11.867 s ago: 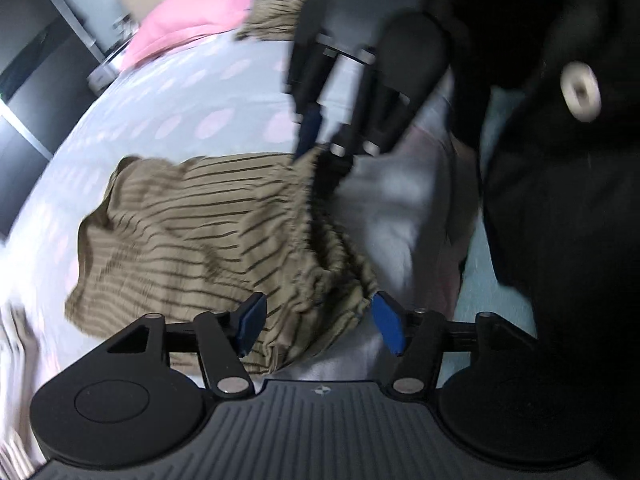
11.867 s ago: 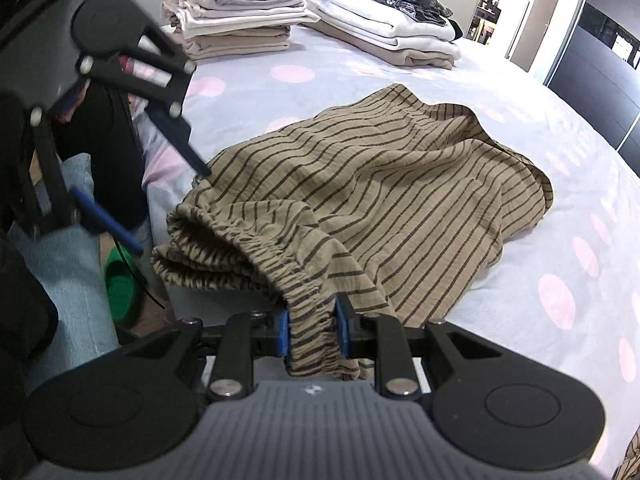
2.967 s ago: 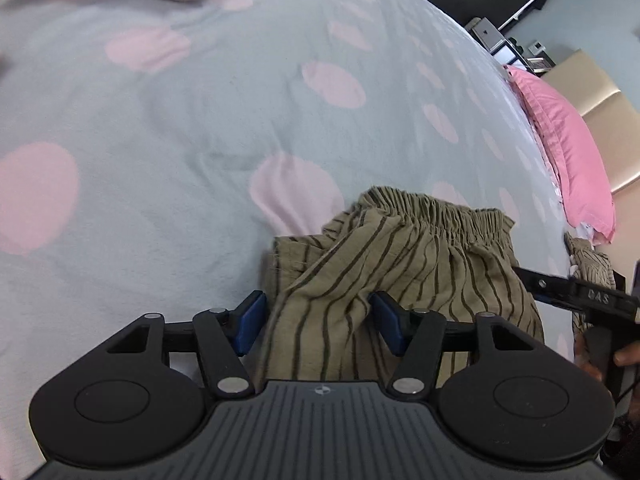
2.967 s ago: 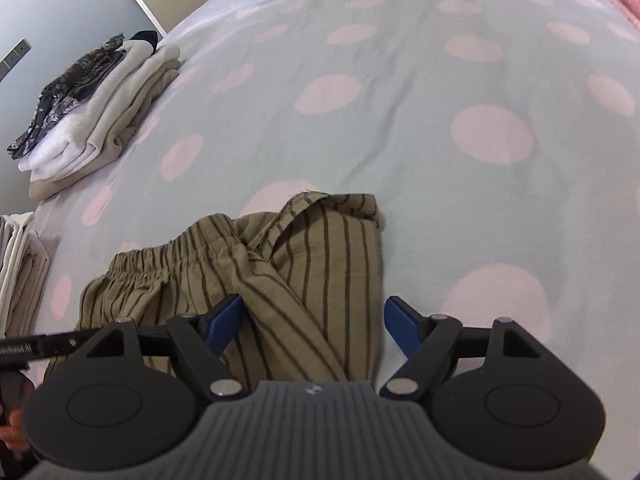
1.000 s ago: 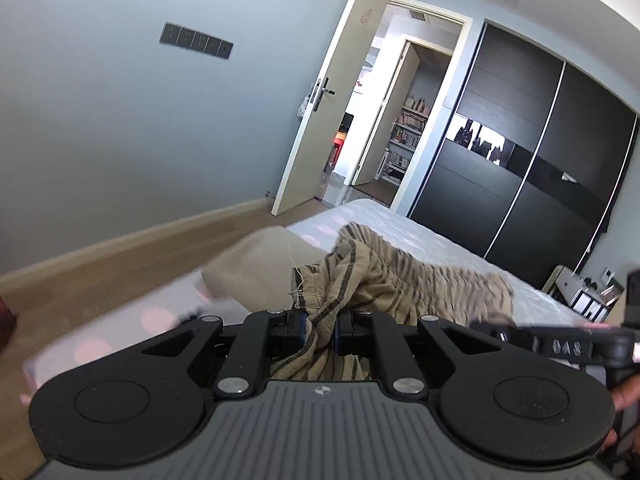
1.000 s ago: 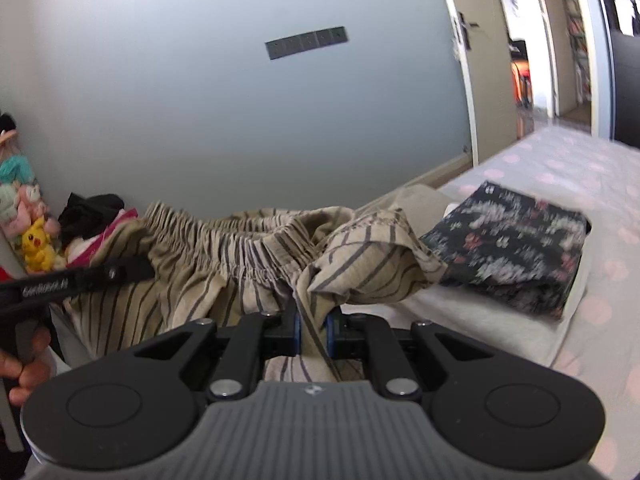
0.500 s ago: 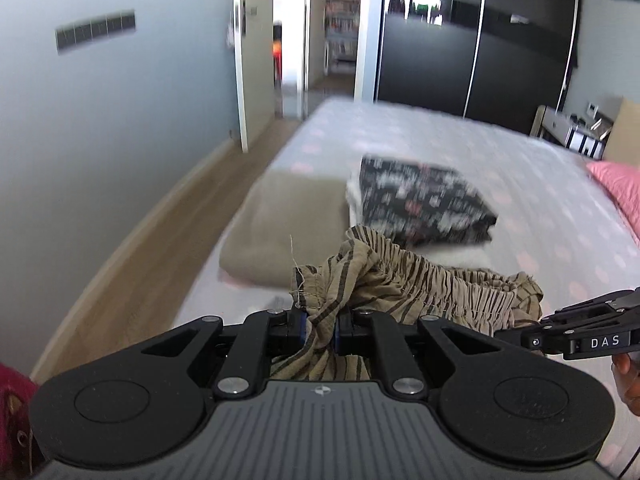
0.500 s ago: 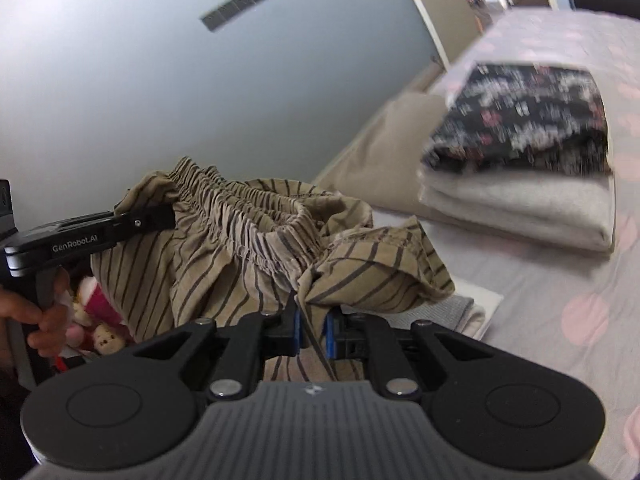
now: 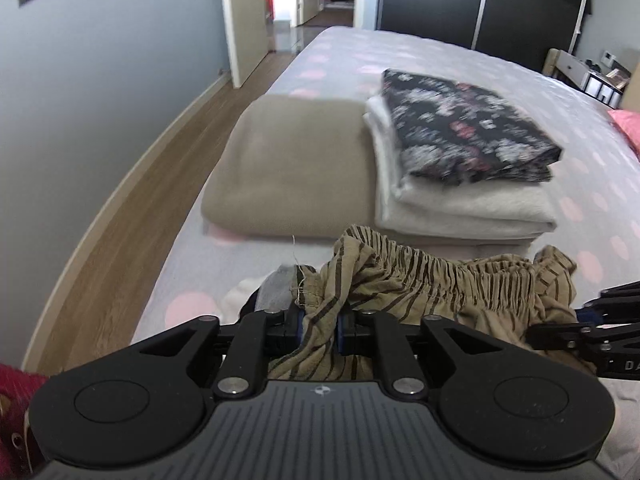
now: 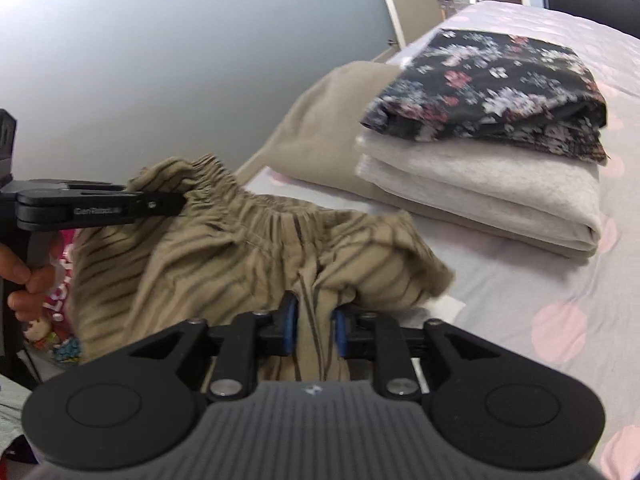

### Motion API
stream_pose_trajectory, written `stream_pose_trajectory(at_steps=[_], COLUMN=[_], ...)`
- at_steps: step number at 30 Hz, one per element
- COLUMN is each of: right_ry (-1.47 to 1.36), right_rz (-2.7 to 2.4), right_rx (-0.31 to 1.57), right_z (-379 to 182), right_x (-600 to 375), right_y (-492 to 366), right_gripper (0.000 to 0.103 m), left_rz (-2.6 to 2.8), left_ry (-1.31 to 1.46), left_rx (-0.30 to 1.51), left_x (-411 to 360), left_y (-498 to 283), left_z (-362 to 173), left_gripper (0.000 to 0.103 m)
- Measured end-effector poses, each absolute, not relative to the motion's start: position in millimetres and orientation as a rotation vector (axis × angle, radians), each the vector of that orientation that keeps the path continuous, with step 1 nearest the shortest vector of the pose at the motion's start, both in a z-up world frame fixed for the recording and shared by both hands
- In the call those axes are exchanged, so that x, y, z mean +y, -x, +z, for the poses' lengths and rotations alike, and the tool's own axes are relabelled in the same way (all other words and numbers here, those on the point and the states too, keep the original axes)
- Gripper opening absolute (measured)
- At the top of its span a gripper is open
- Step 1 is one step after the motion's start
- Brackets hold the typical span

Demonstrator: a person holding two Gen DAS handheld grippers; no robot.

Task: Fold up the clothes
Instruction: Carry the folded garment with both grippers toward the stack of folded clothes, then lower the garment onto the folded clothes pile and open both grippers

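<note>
The left gripper [image 9: 319, 330] and right gripper [image 10: 312, 330] each pinch soft folds of the striped tan shorts [image 9: 432, 284], whose gathered elastic waistband stretches between them above the polka-dot bed [image 9: 600, 200]. Beyond lie a smooth beige folded cloth [image 9: 296, 164], thick cream fleece [image 10: 480, 188] and a floral garment [image 10: 492, 80].

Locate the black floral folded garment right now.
The black floral garment tops the folded cream stack on the dotted bed, right of the folded tan item, beyond the striped shorts.
</note>
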State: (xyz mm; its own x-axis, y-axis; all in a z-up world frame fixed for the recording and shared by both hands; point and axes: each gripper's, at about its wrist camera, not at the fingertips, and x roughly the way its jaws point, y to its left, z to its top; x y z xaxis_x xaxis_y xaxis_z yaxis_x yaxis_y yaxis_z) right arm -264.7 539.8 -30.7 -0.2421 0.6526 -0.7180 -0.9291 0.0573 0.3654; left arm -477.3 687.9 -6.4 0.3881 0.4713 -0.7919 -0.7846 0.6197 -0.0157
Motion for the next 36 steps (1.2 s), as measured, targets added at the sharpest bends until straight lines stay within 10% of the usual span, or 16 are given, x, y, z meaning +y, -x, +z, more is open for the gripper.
stream_pose_trajectory(at_steps=[11, 17, 36], right_ry=[0.386, 0.381, 0.524], right_rz=[1.491, 1.613, 1.757], right_rx=[0.683, 0.479, 0.687], right_z=[-5.7, 13.9, -51.4], right_x=[499.4, 482.2, 552.6], right_y=[253.9, 266.1, 288.7], right_gripper=[0.045, 0.040, 0.039], left_rz=[0.957, 0.928, 0.936], left_ry=[0.448, 0.373, 0.590], left_rx=[0.642, 0.647, 0.741], left_x=[672.3, 648.2, 677.7], left_y=[524.1, 525.4, 517.7], left_z=[30.9, 44.4, -47.6], left_gripper=[0.044, 0.020, 0.020])
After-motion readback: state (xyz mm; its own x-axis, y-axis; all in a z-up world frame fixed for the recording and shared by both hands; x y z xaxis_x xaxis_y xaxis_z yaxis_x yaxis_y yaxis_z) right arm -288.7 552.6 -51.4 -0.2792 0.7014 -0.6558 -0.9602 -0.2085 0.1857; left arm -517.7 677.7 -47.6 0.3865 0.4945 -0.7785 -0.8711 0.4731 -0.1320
